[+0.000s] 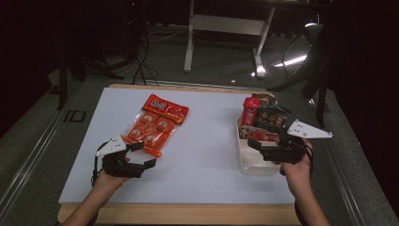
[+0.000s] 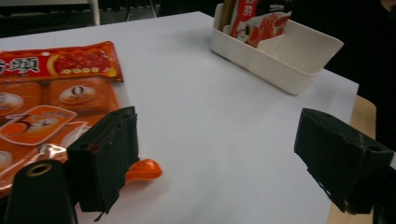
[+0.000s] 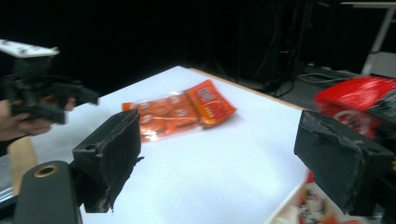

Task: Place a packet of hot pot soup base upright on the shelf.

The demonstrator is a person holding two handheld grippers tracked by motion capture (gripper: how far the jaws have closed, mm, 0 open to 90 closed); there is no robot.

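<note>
The orange snack bag (image 1: 154, 126) is laid flat on the white table (image 1: 202, 155), well left of the white bin (image 1: 251, 162). The left gripper (image 1: 143, 154) is held wide open just beside the bag's near end; the right gripper (image 1: 256, 143) is held open over the bin.

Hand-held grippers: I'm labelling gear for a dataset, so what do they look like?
Both the left hand-held gripper and the right hand-held gripper are black, each with two blocky jaws with worn, ragged pad edges and a pale grey three-cornered plate on top. A dark cable loops from each. Forearms are bare, no sleeves visible.
</note>
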